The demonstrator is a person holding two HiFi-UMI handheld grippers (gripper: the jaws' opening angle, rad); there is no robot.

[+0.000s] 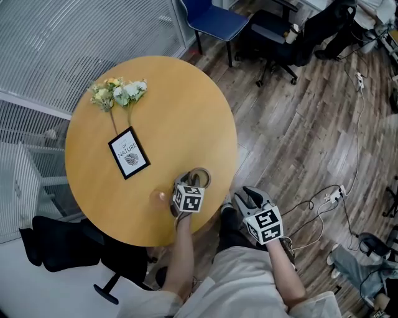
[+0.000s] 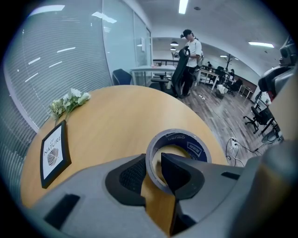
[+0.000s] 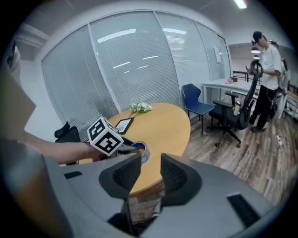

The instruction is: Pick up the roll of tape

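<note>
Round table [image 1: 174, 99]: left gripper [image 2: 153, 162] tilted down, clamping roll of tape [image 2: 195, 148] wall; right gripper [image 3: 150, 161] jaws apart.

Light source: ceiling lights [image 2: 183, 6] are giving bright, even office light, and their streaks are glaring off the glass wall [image 3: 125, 60].
Head view: it is looking sharp throughout, with the surface [image 1: 186, 99] carrying only faint, soft shadows.
Gripper views: fisheye distortion is bending straight lines, and dark vignetting is closing over the corners.
Focus: the left gripper [image 2: 152, 163] and right gripper [image 3: 149, 162] are looking soft at close range, while the far room is reading clearer.
</note>
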